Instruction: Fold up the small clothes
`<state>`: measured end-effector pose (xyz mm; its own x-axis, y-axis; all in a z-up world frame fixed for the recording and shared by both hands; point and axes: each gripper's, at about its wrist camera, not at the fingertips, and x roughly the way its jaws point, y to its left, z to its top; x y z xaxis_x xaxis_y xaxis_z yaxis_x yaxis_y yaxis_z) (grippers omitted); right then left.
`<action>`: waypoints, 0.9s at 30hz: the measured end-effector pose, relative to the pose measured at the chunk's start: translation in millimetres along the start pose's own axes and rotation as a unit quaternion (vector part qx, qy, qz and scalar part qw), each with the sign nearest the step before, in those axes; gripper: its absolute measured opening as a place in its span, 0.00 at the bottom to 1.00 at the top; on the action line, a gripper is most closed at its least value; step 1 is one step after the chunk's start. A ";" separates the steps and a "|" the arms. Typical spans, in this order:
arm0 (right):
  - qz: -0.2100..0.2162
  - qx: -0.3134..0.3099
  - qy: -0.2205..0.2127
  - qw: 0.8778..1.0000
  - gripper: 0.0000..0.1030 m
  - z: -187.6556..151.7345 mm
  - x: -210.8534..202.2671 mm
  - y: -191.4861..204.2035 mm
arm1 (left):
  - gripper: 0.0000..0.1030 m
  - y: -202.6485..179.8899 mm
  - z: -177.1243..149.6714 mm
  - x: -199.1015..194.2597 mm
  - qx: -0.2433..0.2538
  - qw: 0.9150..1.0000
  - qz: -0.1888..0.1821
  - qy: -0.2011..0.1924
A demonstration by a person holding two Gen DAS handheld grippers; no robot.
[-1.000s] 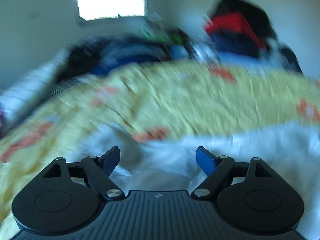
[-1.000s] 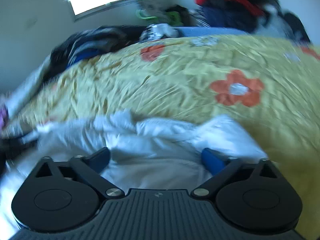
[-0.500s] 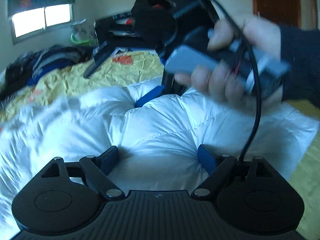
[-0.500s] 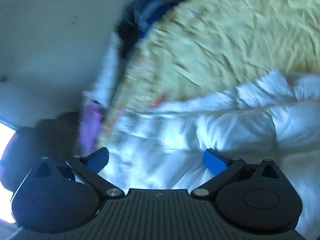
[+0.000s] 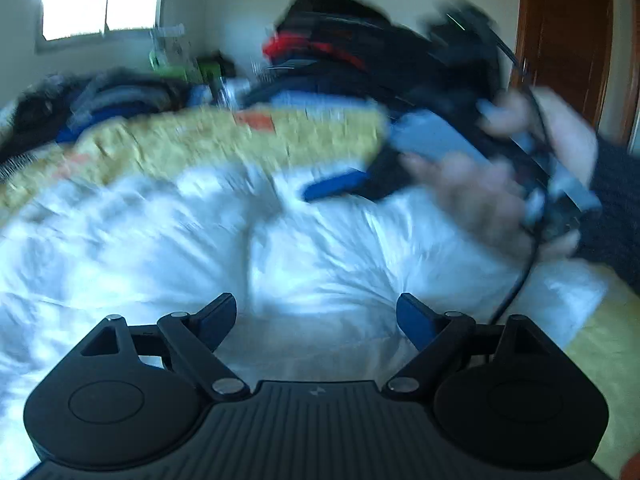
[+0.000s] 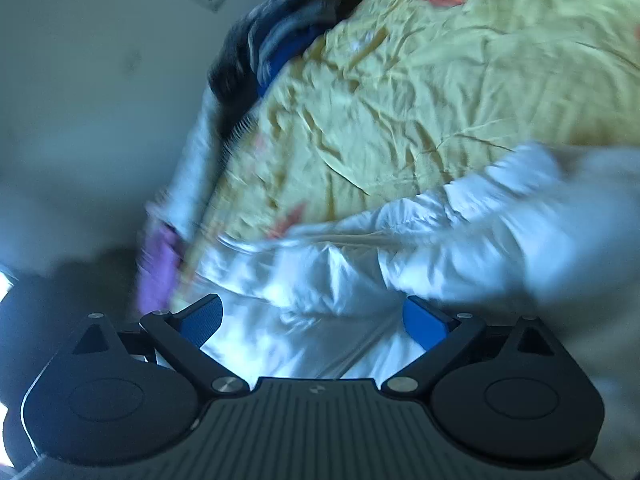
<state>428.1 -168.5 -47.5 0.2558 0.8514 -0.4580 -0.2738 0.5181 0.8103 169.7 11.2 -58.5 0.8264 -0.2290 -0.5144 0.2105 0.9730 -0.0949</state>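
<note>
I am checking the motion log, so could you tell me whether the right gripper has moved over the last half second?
Yes. In the left wrist view the right gripper sits lower, over the white jacket, farther below the window.

Counts, relative to the yellow bedspread (image 6: 440, 92): 1 white puffy garment (image 5: 280, 248) lying on it; 2 grippers, left gripper (image 5: 316, 316) and right gripper (image 6: 316, 320), both over the garment; 1 hand (image 5: 500, 184) above its right side; 2 piles of dark clothes (image 5: 112, 96) past its far edge; 1 window (image 5: 98, 14) beyond it.
</note>
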 end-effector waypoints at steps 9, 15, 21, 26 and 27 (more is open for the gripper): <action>0.002 0.039 -0.055 0.998 0.94 -47.4 -54.6 -34.4 | 0.87 68.0 23.0 28.2 -0.074 0.991 0.078 0.084; -0.015 0.066 -0.077 0.995 0.83 -50.1 -39.2 -56.9 | 1.00 79.9 10.2 53.6 -0.076 0.989 0.089 0.090; 0.001 0.085 -0.079 0.993 0.88 -58.3 -71.3 -39.3 | 0.99 79.5 10.9 -10.8 -0.108 0.987 0.117 0.004; 0.060 0.042 -0.129 0.989 0.99 -104.6 -137.5 -17.3 | 1.00 107.4 -38.9 -103.4 -0.321 0.934 0.132 -0.086; 0.051 0.037 -0.133 0.989 0.99 -112.9 -146.1 -16.7 | 1.00 112.2 -50.3 -109.5 -0.354 0.921 0.143 -0.072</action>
<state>290.6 -292.2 -35.4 0.4677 0.8424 -0.2677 -0.2448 0.4144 0.8766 76.6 146.9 -55.7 0.8666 0.0884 -0.4910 -0.3785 0.7578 -0.5315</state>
